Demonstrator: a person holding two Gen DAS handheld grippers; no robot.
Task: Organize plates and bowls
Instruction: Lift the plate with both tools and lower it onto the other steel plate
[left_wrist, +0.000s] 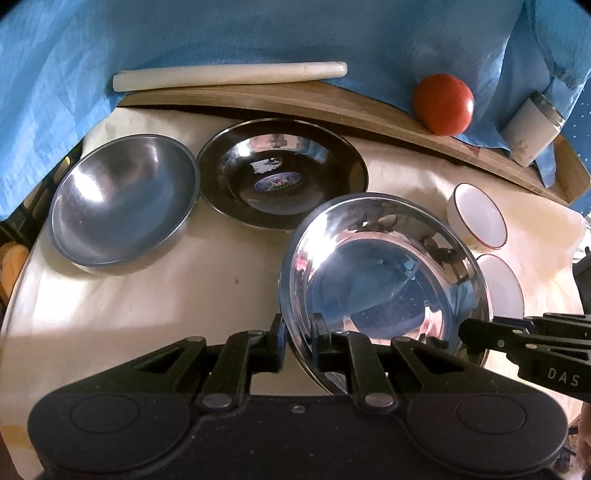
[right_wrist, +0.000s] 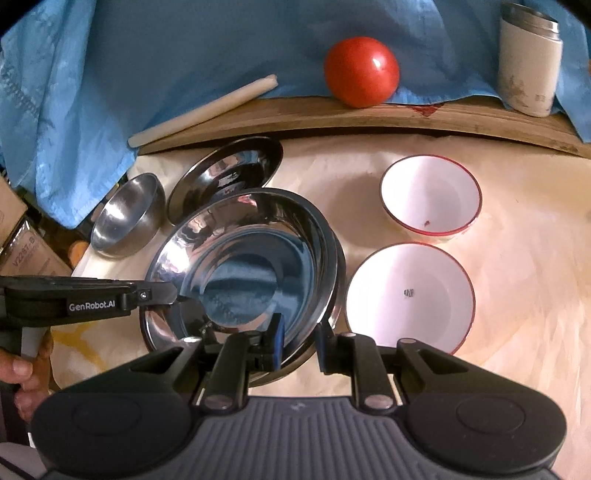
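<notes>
A shiny steel plate (left_wrist: 384, 273) (right_wrist: 243, 266) is held tilted above the table by both grippers. My left gripper (left_wrist: 298, 341) is shut on its near rim; it also shows from the side in the right wrist view (right_wrist: 162, 293). My right gripper (right_wrist: 298, 341) is shut on the opposite rim, on what looks like stacked plates, and shows in the left wrist view (left_wrist: 466, 332). A dark steel plate (left_wrist: 282, 173) (right_wrist: 225, 175) lies behind. A matte steel bowl (left_wrist: 123, 199) (right_wrist: 127, 216) sits to the left. Two white red-rimmed bowls (right_wrist: 430, 194) (right_wrist: 410, 295) stand on the right.
A wooden board (right_wrist: 332, 114) runs along the back with a red tomato (right_wrist: 362, 72), a white rolling pin (left_wrist: 229, 75) and a white canister (right_wrist: 528, 59). Blue cloth (left_wrist: 258, 33) hangs behind. Cardboard boxes (right_wrist: 26, 243) stand off the table's left edge.
</notes>
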